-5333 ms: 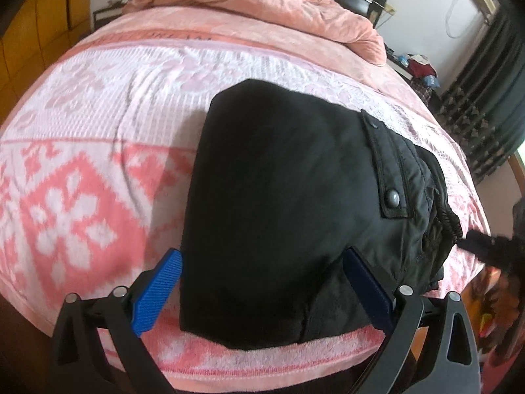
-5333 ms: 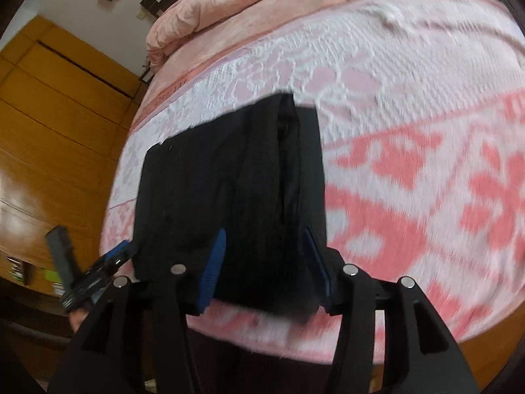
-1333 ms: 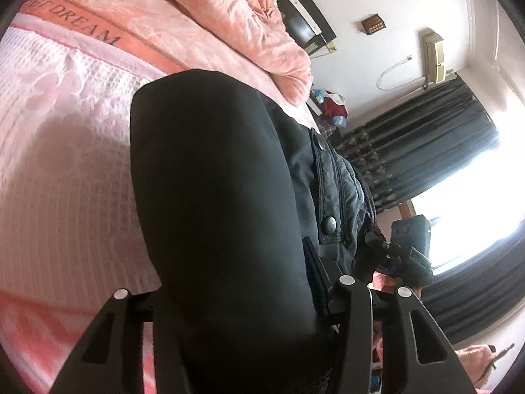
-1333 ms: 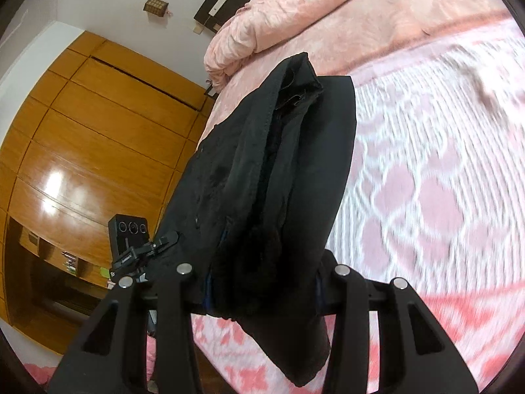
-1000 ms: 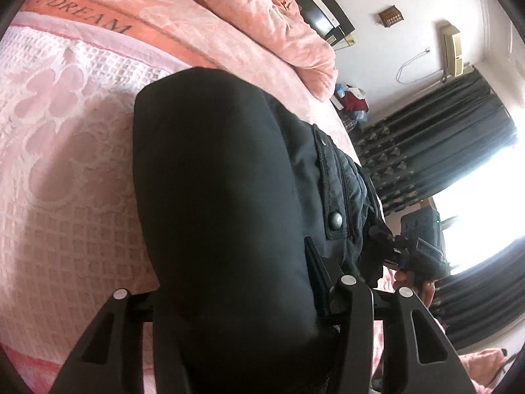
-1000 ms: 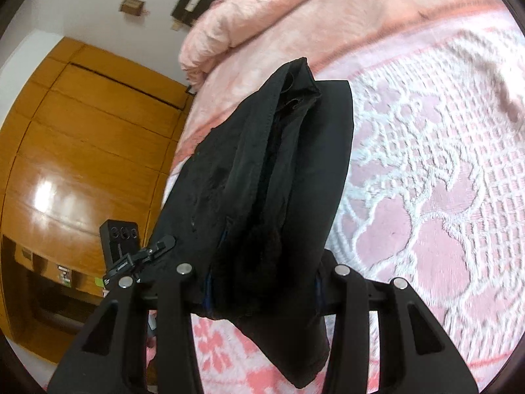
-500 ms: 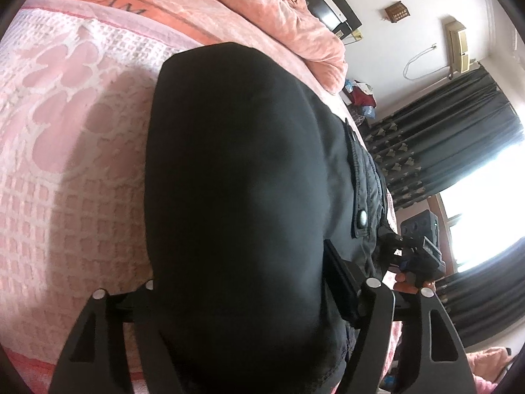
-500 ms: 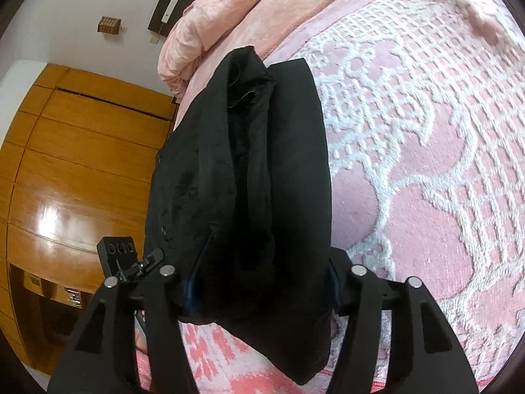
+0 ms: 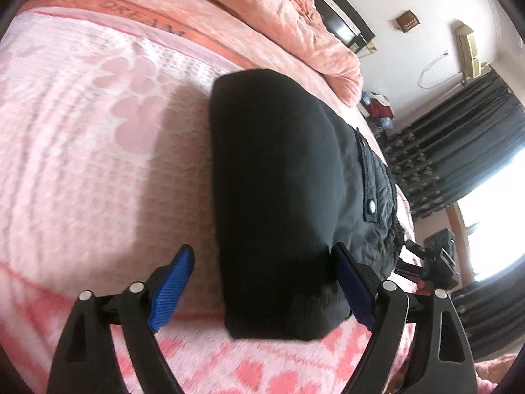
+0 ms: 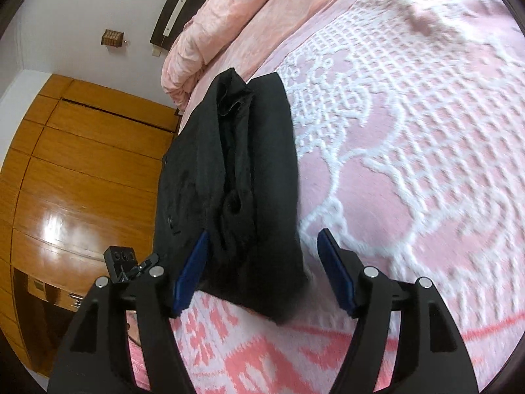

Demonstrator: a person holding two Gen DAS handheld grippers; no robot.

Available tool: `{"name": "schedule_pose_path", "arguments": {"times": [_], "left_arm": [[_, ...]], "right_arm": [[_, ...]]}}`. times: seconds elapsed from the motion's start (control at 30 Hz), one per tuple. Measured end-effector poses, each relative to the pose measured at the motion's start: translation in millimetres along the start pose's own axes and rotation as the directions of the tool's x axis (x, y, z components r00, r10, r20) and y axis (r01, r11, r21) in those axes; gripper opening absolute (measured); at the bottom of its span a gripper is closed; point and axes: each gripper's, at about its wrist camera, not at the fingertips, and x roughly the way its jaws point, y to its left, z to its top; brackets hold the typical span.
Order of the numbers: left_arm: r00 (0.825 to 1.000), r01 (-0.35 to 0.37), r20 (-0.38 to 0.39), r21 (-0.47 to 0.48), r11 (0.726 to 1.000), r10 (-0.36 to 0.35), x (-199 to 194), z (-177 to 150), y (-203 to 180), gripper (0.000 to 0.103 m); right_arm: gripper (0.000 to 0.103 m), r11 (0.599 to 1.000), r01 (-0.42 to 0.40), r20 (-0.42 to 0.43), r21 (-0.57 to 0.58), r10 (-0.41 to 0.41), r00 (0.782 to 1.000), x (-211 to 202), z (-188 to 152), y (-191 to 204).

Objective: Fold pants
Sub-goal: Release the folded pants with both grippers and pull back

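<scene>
The black pants [image 9: 279,180] lie folded into a thick bundle on the pink patterned bedspread [image 9: 82,131], a snap pocket on their right side. My left gripper [image 9: 262,287] straddles the bundle's near end with its jaws opening. Its left blue pad stands clear of the cloth and its right pad lies beside the fold. In the right wrist view the pants [image 10: 256,164] show their layered edge. My right gripper [image 10: 264,275] is also opening around that end, with a gap at its right pad. Each view catches the other gripper at the bundle's far side.
A rumpled pink quilt [image 9: 279,10] is heaped at the head of the bed. A wooden wardrobe [image 10: 82,164] stands past one side of the bed, dark curtains [image 9: 459,151] and a bright window past the other. The bed's near edge runs just below both grippers.
Both grippers, shut on the lifted pants a second ago, have spread their jaws. The bundle has come down onto the bedspread and both grippers have drawn back a little.
</scene>
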Motion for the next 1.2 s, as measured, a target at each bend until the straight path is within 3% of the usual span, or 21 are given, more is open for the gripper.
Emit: {"name": "schedule_pose_path", "arguments": {"times": [0.3,0.37,0.43,0.53,0.67,0.77,0.93,1.07,1.2], "left_arm": [[0.983,-0.186,0.009,0.04,0.982,0.186,-27,-36,-14,0.094],[0.979,-0.205,0.002,0.042,0.978,0.205,-32,-47,-19,0.095],[0.975,-0.223,0.002,0.038,0.974,0.223,-36,-58,-25,0.096],[0.968,-0.253,0.011,0.034,0.967,0.252,-43,-72,-35,0.096],[0.958,-0.288,0.022,0.044,0.957,0.287,-54,-87,-54,0.097],[0.949,-0.315,0.033,0.077,0.946,0.313,-62,-96,-72,0.097],[0.94,-0.341,0.075,0.16,0.926,0.333,-79,-106,-106,0.097],[0.936,-0.351,0.106,0.184,0.918,0.336,-92,-109,-127,0.097],[0.92,-0.388,0.149,0.201,0.9,0.363,-102,-111,-140,0.097]], "right_arm": [[0.068,0.982,0.188,0.056,-0.032,-0.186,0.981,-27,-32,8],[0.07,0.964,0.26,0.068,-0.05,-0.256,0.964,-30,-43,15],[0.081,0.945,0.32,0.088,-0.063,-0.314,0.945,-33,-56,24],[0.088,0.927,0.366,0.102,-0.075,-0.358,0.928,-35,-74,30],[0.092,0.869,0.474,0.137,-0.139,-0.457,0.879,-31,-99,57],[0.095,0.835,0.522,0.173,-0.173,-0.496,0.851,-28,-113,79],[0.098,0.805,0.549,0.23,-0.224,-0.504,0.833,-28,-131,119],[0.099,0.762,0.594,0.291,-0.259,-0.525,0.8,-35,-146,149],[0.099,0.738,0.619,0.322,-0.268,-0.537,0.78,-44,-154,167]]}}
